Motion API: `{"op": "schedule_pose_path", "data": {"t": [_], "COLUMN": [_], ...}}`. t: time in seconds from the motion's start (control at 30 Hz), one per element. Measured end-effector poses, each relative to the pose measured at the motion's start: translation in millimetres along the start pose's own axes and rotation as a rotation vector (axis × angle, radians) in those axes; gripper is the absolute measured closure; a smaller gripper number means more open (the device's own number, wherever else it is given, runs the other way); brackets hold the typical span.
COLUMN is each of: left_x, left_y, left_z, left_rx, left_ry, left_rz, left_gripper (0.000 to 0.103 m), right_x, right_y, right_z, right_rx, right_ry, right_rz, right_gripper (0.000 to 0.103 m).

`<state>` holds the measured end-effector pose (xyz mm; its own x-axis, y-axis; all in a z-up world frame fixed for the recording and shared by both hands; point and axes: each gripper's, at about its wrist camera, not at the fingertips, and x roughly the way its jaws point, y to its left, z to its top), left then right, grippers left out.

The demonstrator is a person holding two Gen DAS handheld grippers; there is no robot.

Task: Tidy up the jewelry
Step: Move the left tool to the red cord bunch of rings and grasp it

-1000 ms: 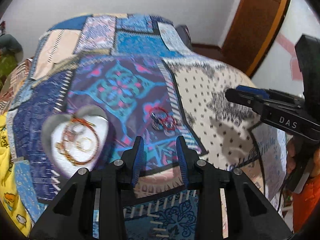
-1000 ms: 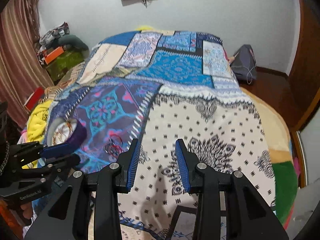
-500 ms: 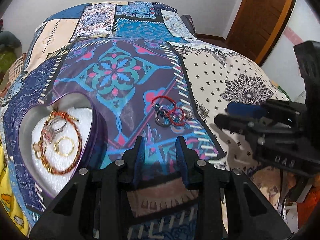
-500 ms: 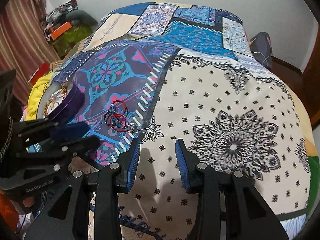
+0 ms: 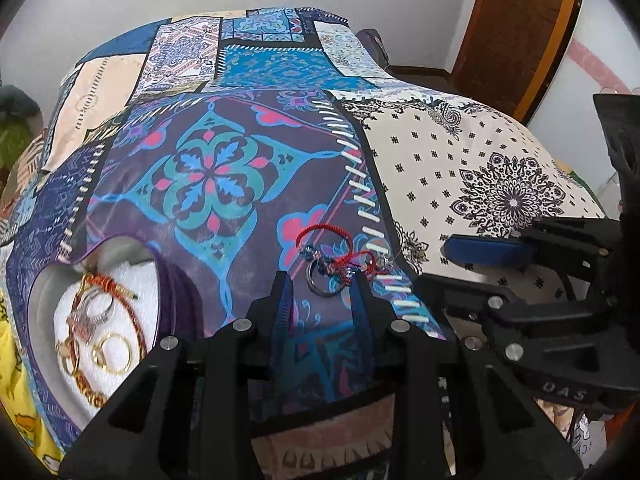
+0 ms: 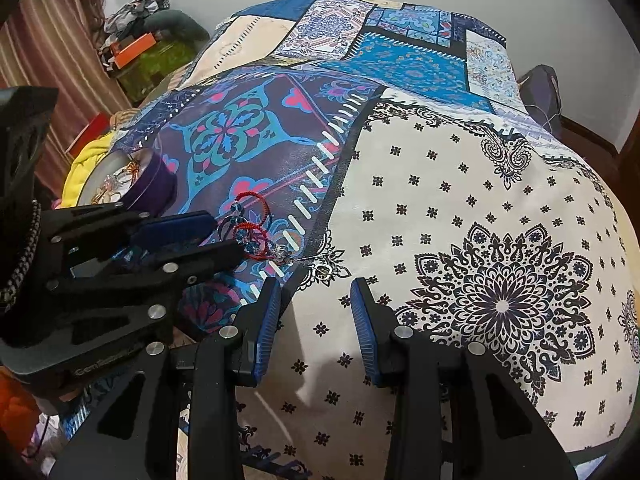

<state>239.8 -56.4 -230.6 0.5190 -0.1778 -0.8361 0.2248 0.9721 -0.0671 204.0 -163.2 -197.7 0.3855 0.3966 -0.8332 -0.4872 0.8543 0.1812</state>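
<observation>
Left gripper (image 5: 320,284) jaws apart, empty, tips just short of the red cord bracelets (image 5: 340,252) and metal ring (image 5: 325,282) on the patchwork bedspread (image 5: 208,176). Right gripper (image 6: 314,296) likewise unclenched, empty, over the cream patch. Heart-shaped tin (image 5: 168,284) holding gold jewelry lies left.

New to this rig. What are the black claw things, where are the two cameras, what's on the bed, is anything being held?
No robot arm here: a person holds a two-finger gripper in each hand, with a fisheye camera on each looking along its fingers. One picture looks out from the left gripper, the other from the right gripper; each also catches the other gripper at its edge. Both are open and hold nothing. They hang over a patchwork bedspread. On it lies a tangle of red cord bracelets with beads and a metal ring, just ahead of the left gripper. Beside it stands a purple heart-shaped box already holding gold rings and a bracelet.
</observation>
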Motion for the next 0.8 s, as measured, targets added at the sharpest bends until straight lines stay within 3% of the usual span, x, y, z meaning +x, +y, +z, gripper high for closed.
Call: {"op": "schedule_pose_path", "data": {"t": [0.13,0.27,0.43,0.63,0.7,0.8], "left_x": [4,6,2,-11,-14,-19], "left_y": [-3,-5,-2,6,9,12], "left_z": [4,6,4,-9,-13,-18], "left_rx": [0.02,0.033,0.018,-0.014,-0.022,-0.031], "left_ry": [-0.007,-0.015,-0.011,-0.007,-0.006,-0.002], "left_rz": [0.007,0.016,0.002,-0.018,-0.02,-0.03], "left_gripper": [0.073,0.083,0.083,0.083,0.083,0.083], "right_x": [-2,-5,-5,0,6,12], "right_y": [-2,-5,-2,11,16,21], "right_z": [1,1,5,12,15,17], "right_rx": [0.004,0.013,0.006,-0.043,-0.06,-0.08], "right_ry": [-0.008,-0.02,-0.028,-0.032,-0.021,-0.013], "right_rz": [0.001,0.003,0.019,0.031,0.039,0.032], "right_gripper": [0.07,0.07,0.07,0.077,0.086,0.087]}}
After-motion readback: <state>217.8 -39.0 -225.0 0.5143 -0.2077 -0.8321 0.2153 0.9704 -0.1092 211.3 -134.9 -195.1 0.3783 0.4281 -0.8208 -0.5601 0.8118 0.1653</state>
